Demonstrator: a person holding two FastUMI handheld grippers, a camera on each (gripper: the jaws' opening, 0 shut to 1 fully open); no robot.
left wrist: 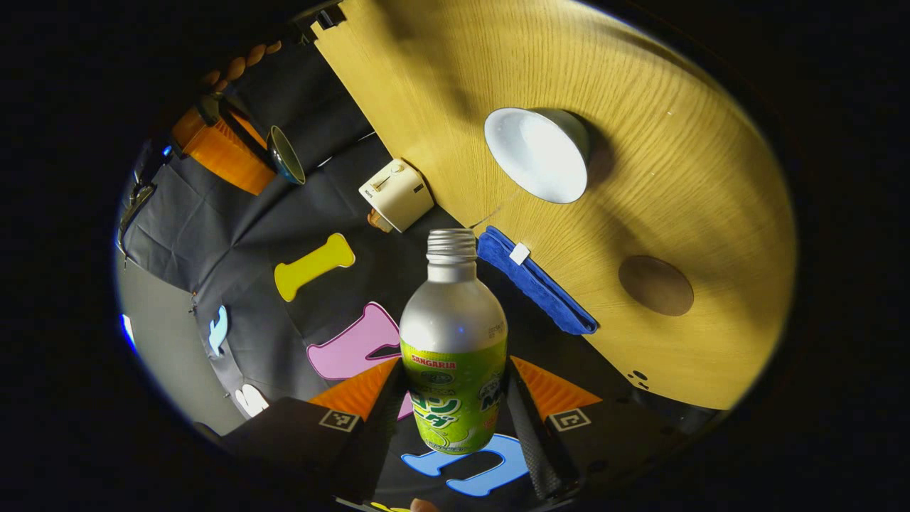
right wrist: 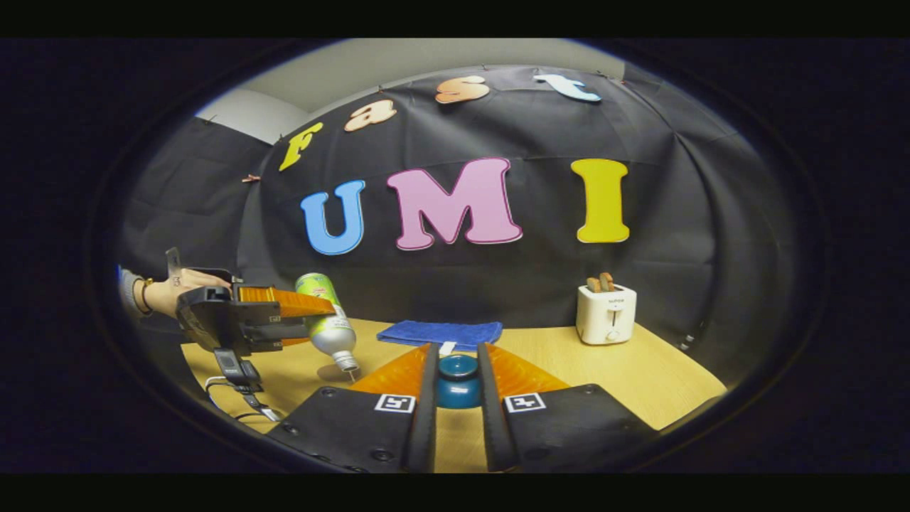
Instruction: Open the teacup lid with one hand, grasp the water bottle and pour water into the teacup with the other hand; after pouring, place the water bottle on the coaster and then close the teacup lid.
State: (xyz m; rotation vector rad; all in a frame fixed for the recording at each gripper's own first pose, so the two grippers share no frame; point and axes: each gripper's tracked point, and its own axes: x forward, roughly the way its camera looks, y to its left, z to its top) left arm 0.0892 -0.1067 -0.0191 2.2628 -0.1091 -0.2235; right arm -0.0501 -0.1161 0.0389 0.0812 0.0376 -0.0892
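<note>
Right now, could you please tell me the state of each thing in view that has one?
Bottle: uncapped, tipped neck-down, held by left hand-held gripper.
Teacup: lid off, open.
Lid: lifted off, held by right hand-held gripper.
Coaster: bare.
Toaster: two slices sticking up.
Cloth: folded flat.

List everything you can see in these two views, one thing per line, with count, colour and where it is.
Water bottle: one, silver with green label, uncapped, tilted neck-down between the left gripper's fingers.
Teacup: one, white inside, lid off, on the table.
Teacup lid: one, dark blue, between the right gripper's fingers.
Coaster: one, brown, round, on the table beside the teacup.
Cloth: one, blue, folded, at the table's back edge.
Toaster: one, white, toast in its slots, at the back of the table.
Table: one, light wood.
Left gripper: orange and black, holding the bottle.
Right gripper: orange and black, holding the lid.
Hand: one, holding the left gripper.
</note>
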